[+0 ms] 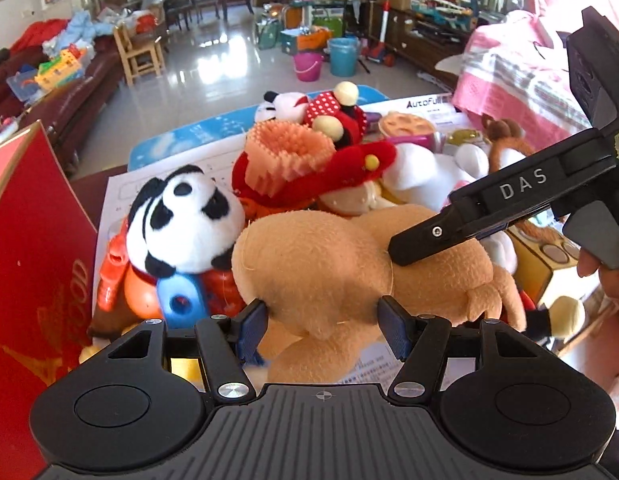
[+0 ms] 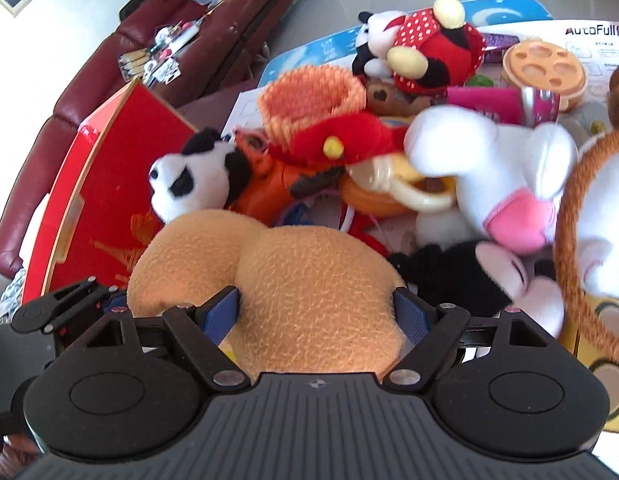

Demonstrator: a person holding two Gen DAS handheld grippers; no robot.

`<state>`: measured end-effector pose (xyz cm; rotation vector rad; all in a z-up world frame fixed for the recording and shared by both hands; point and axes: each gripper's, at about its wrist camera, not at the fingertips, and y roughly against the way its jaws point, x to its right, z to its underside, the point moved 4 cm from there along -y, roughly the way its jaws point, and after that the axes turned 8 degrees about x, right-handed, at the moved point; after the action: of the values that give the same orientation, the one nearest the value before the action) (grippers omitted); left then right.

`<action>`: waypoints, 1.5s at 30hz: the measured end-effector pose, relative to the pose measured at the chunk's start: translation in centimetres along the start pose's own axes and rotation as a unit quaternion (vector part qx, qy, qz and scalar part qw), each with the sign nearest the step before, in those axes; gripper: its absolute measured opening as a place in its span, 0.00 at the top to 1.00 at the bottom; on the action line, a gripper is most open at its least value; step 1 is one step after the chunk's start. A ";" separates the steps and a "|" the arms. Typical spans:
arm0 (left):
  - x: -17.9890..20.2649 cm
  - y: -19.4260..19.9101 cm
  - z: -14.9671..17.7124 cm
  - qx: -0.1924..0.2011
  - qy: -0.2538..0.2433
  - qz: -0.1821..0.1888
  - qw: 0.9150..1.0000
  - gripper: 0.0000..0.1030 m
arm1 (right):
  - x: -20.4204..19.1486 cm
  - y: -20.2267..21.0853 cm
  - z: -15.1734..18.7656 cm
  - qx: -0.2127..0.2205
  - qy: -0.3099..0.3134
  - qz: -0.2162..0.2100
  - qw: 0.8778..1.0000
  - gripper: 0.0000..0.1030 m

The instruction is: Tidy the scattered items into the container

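Observation:
A tan plush toy lies at the near edge of a pile of toys. My left gripper is shut on its lower part, blue pads pressing both sides. My right gripper is shut on the same tan plush; in the left wrist view its black finger rests on the plush from the right. A panda plush lies to the left of it. A red box stands at the far left and also shows in the right wrist view.
The pile holds a red plush with an orange brush-like toy, a polka-dot mouse plush, a white plush and orange plastic toys. A pink cloth lies at the right. A dark red sofa stands behind.

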<state>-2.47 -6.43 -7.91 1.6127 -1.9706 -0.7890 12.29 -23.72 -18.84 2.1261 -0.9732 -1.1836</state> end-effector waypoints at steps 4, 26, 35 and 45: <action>-0.5 -1.4 -1.0 -0.014 0.035 -0.007 0.999 0.40 | 0.4 -0.1 -0.9 0.012 -0.006 0.015 1.000 0.15; -0.8 -4.7 -5.6 0.002 0.031 -0.027 0.999 0.34 | 2.4 3.8 0.9 0.064 0.072 0.068 0.993 0.57; -2.2 -2.3 -3.1 0.018 -0.006 -0.040 0.999 0.19 | 4.1 2.8 -1.5 0.109 0.029 0.075 0.991 0.84; -0.4 -3.3 0.6 -0.011 -0.092 -0.053 0.994 0.19 | 4.7 0.6 -2.7 0.090 0.031 0.083 0.992 0.84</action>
<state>-0.42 -6.43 -10.60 1.6975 -2.0048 -1.0302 16.08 -27.53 -19.39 2.1551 -1.2435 -0.9748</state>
